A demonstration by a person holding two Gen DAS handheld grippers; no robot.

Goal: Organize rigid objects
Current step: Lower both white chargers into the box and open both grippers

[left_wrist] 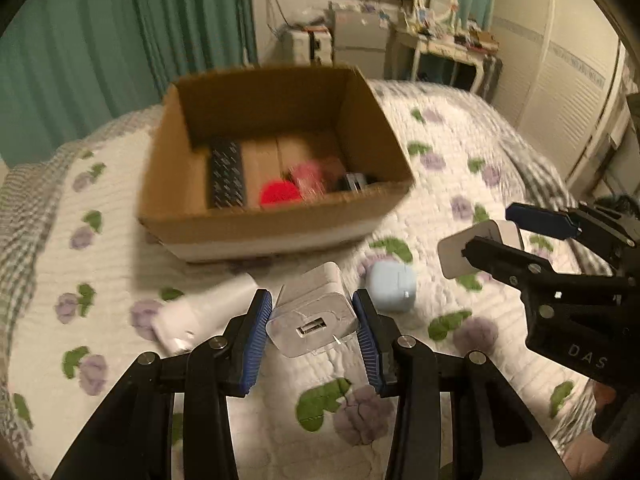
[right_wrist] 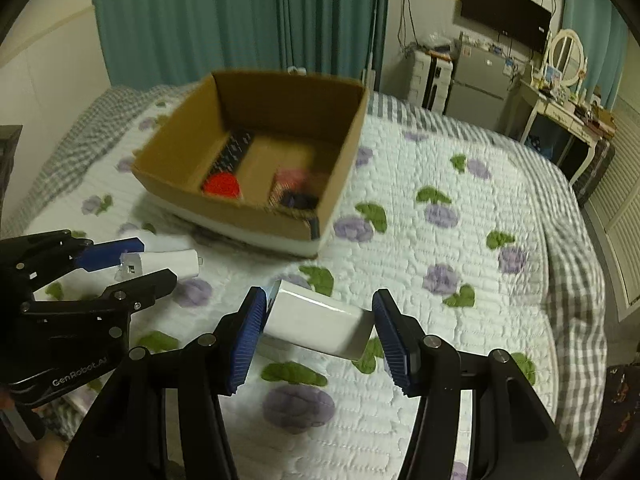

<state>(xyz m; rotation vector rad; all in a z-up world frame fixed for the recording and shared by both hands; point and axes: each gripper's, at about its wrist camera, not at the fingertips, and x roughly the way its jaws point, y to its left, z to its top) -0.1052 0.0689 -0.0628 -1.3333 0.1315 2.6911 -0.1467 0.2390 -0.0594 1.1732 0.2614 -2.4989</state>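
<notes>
My left gripper [left_wrist: 314,320] is shut on a white USB charger [left_wrist: 316,320], held above the bed in front of the cardboard box [left_wrist: 276,232]. My right gripper [right_wrist: 320,320] is shut on a white rectangular adapter [right_wrist: 320,324]; it also shows in the left wrist view [left_wrist: 480,246]. The box [right_wrist: 248,220] holds a black remote [left_wrist: 226,178], a red round thing [left_wrist: 278,192], a pink thing and a dark item. A light blue earbud case [left_wrist: 392,286] and a white tube [left_wrist: 208,312] lie on the quilt in front of the box.
The floral quilt [right_wrist: 460,240] covers the bed. Green curtains hang behind the box. A small fridge [right_wrist: 476,88], a dresser with a mirror [right_wrist: 564,108] and a wall TV stand at the far right. White closet doors line the right side.
</notes>
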